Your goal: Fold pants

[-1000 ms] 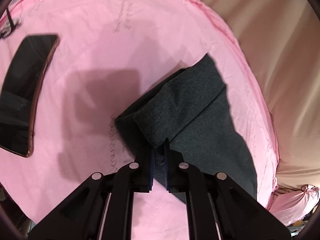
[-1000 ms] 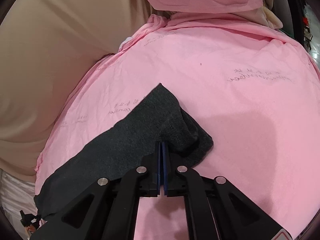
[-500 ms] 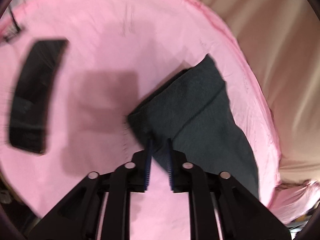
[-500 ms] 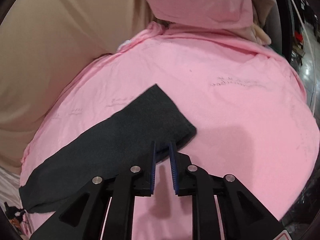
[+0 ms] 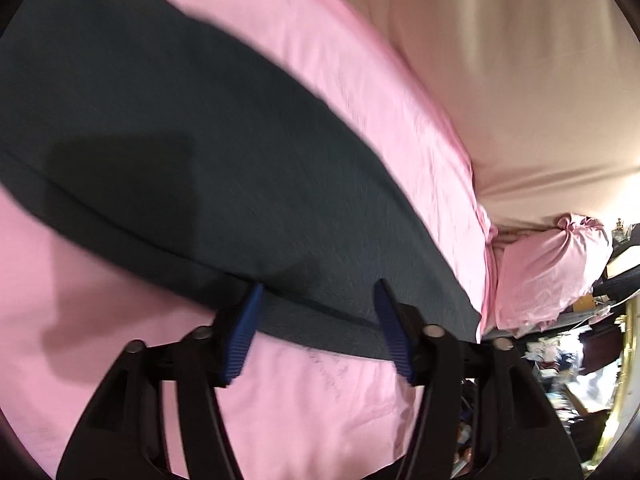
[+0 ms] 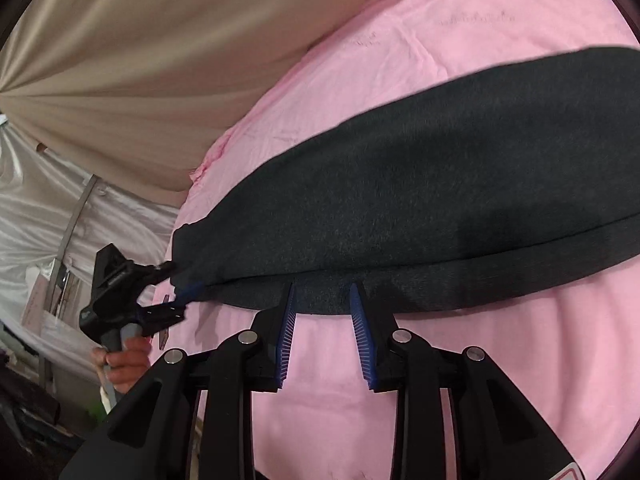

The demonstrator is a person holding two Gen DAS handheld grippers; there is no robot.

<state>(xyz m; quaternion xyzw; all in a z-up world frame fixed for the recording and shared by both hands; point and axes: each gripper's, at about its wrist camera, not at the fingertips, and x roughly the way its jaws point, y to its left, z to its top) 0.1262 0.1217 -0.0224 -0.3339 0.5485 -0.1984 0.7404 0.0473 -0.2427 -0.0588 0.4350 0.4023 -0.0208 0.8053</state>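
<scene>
Pants (image 5: 208, 168) folded lengthwise, lying flat across pink sheet (image 5: 320, 392). Left gripper (image 5: 318, 294) and right gripper (image 6: 322, 294) both at near edge, jaws opening, gripping nothing. Best: bite both layers squarely at hem before lifting across.

Light: bright, even, from overhead.
Shadows: soft dark patch on the pants (image 5: 132, 184), near the left hand-held gripper (image 5: 318, 294); another on the pants beside the right hand-held gripper (image 6: 322, 290).
Blur: motion smear along the pink sheet (image 5: 360, 80).
Edges: fisheye bending, black corner vignette.
</scene>
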